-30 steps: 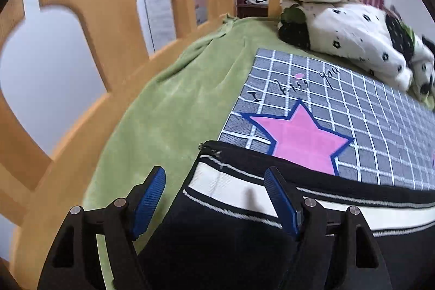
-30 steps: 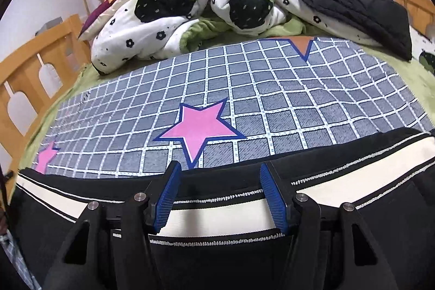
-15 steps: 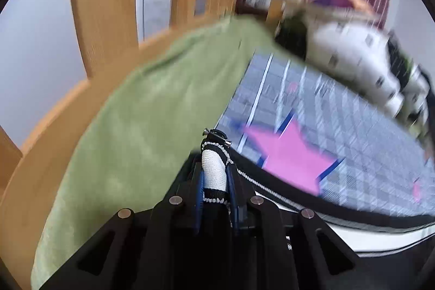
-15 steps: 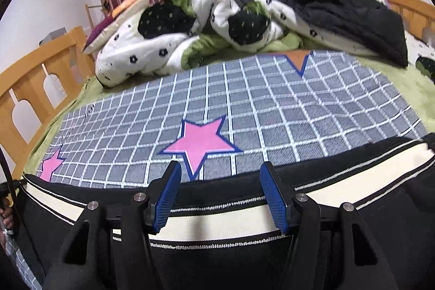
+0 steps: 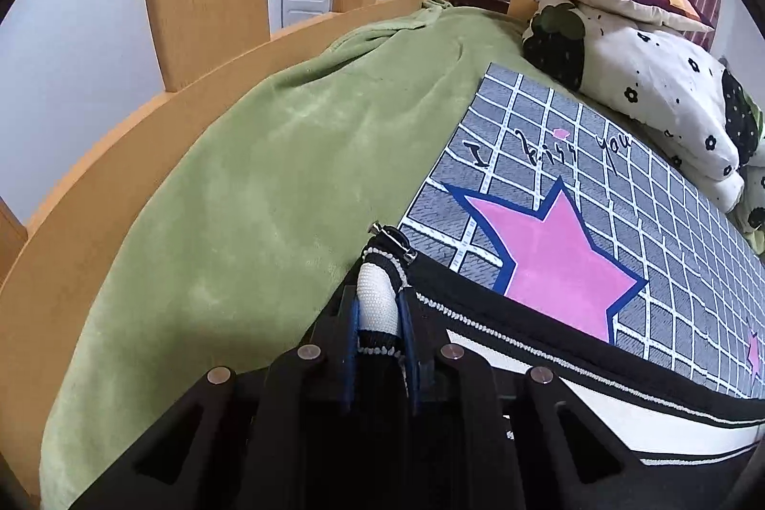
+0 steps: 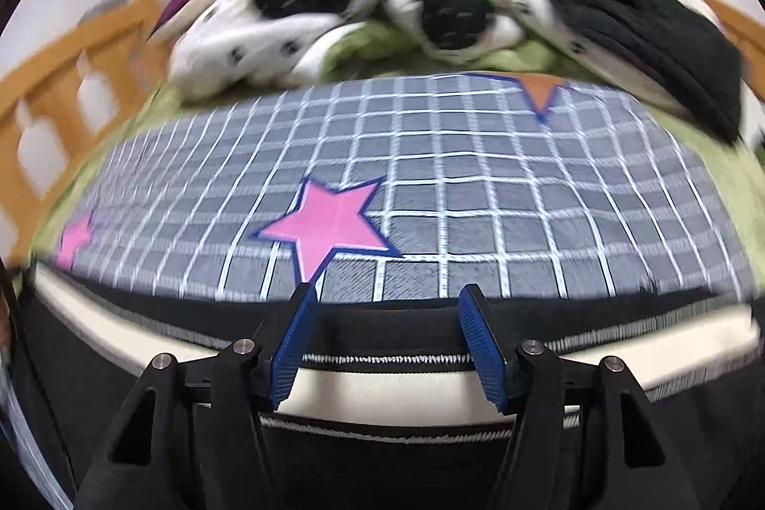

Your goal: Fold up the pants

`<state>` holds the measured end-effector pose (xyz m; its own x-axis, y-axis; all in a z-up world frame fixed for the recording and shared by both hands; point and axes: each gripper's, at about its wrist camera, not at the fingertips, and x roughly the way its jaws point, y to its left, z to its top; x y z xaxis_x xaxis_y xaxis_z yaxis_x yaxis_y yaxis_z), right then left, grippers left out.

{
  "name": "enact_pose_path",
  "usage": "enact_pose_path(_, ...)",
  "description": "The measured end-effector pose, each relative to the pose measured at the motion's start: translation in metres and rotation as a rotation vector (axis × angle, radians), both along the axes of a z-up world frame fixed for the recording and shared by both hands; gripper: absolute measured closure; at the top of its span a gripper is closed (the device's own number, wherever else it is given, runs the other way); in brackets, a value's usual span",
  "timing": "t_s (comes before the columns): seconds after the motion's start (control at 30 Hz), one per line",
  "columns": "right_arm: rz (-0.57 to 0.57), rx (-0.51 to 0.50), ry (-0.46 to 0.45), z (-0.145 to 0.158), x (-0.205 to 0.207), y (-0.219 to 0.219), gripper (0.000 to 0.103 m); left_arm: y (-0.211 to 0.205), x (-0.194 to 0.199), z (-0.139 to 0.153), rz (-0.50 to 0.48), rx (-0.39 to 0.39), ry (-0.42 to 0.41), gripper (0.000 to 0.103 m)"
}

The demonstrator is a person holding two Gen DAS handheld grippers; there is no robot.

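In the left wrist view, the left gripper [image 5: 380,319], wide apart a second ago, has clenched its jaws on the corner of the black pants with white side stripe [image 5: 550,347], so lifting can begin. In the right wrist view, the right gripper [image 6: 387,342] jaws are opening, released, astride the pants' stripe on the grey checked mat with pink stars [image 6: 478,185]

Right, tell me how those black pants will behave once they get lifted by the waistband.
The pants will likely go floppy: the waistband already bunches into a soft roll between the left tool's pads. They look like thick knit, so probably fairly heavy and saggy between grips. Slipping seems unlikely on that ribbed edge, though the right tool is opening and not pinching yet.
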<state>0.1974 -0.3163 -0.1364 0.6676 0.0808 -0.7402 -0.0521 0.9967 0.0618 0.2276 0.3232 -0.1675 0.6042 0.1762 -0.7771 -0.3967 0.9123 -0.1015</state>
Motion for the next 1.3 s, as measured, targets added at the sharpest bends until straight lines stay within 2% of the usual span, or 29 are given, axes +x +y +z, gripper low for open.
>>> enact_pose_path(0.1,0.098,-0.094,-0.016,-0.001,0.009,0.009,0.029,-0.003,0.001,0.001,-0.007,0.022,0.002,0.087)
enact_pose_path(0.13,0.131,-0.085,-0.004,-0.003,0.015,0.010,0.028,-0.003,0.001,0.001,-0.006,0.025,0.004,0.087)
enact_pose_path(0.2,0.191,-0.066,0.055,-0.012,0.026,0.012,0.028,-0.004,0.002,0.000,-0.007,0.030,0.006,0.087)
enact_pose_path(0.27,0.233,-0.102,0.121,-0.026,0.035,0.017,0.030,-0.004,0.003,0.000,-0.011,0.036,0.007,0.087)
enact_pose_path(0.33,0.271,-0.157,0.176,-0.042,0.035,0.022,0.057,-0.004,0.002,0.001,-0.015,0.039,0.004,0.087)
enact_pose_path(0.37,0.288,-0.168,0.177,-0.043,0.031,0.023,0.077,-0.003,0.002,0.001,-0.016,0.036,0.002,0.087)
enact_pose_path(0.4,0.303,-0.189,0.161,-0.041,0.026,0.025,0.092,-0.002,0.001,0.002,-0.015,0.027,-0.005,0.087)
enact_pose_path(0.47,0.300,-0.202,0.114,-0.028,0.019,0.024,0.097,0.002,-0.004,0.007,-0.010,-0.010,-0.047,0.087)
enact_pose_path(0.57,0.266,-0.122,0.035,-0.011,0.015,0.013,0.098,0.010,-0.006,0.010,0.001,-0.064,-0.075,0.087)
enact_pose_path(0.63,0.227,-0.122,0.037,-0.020,0.021,0.011,0.099,0.011,-0.005,0.004,0.013,-0.078,-0.075,0.087)
enact_pose_path(0.73,0.172,-0.172,0.067,-0.048,0.035,0.021,0.103,0.003,-0.002,-0.003,0.006,-0.014,-0.043,0.087)
enact_pose_path(0.8,0.149,-0.194,0.074,-0.049,0.039,0.024,0.103,-0.003,0.000,-0.001,0.001,0.016,-0.036,0.087)
enact_pose_path(0.87,0.126,-0.155,0.075,-0.042,0.039,0.017,0.100,-0.005,-0.001,0.000,0.000,0.026,-0.031,0.085)
enact_pose_path(0.93,0.104,-0.137,0.068,-0.033,0.035,0.005,0.088,-0.006,-0.004,0.003,0.013,0.038,-0.032,0.075)
enact_pose_path(0.97,0.077,-0.146,0.056,-0.024,0.031,-0.006,0.073,-0.006,-0.006,0.007,0.019,0.044,-0.037,0.075)
enact_pose_path(1.0,0.059,-0.155,0.043,-0.018,0.028,-0.013,0.065,-0.006,-0.008,0.013,0.016,0.039,-0.054,0.075)
enact_pose_path(1.03,0.039,-0.151,0.016,-0.009,0.019,-0.024,0.052,-0.006,-0.011,0.018,0.013,0.026,-0.076,0.074)
enact_pose_path(1.07,0.008,-0.127,-0.022,-0.002,0.009,-0.041,0.048,-0.007,-0.014,0.023,0.010,0.008,-0.097,0.072)
enact_pose_path(1.13,-0.051,-0.090,-0.030,-0.001,-0.001,-0.065,0.048,-0.011,-0.018,0.028,-0.003,-0.022,-0.128,0.053)
enact_pose_path(1.17,-0.091,-0.105,-0.004,-0.011,-0.002,-0.078,0.050,-0.013,-0.018,0.029,-0.016,-0.032,-0.140,0.050)
enact_pose_path(1.2,-0.122,-0.141,0.008,-0.022,-0.002,-0.083,0.056,-0.017,-0.018,0.029,-0.030,-0.030,-0.140,0.050)
enact_pose_path(1.27,-0.138,-0.169,0.035,-0.041,0.008,-0.088,0.056,-0.027,-0.013,0.024,-0.050,-0.001,-0.103,0.050)
enact_pose_path(1.3,-0.151,-0.174,0.018,-0.040,0.012,-0.089,0.056,-0.030,-0.012,0.021,-0.055,0.009,-0.093,0.050)
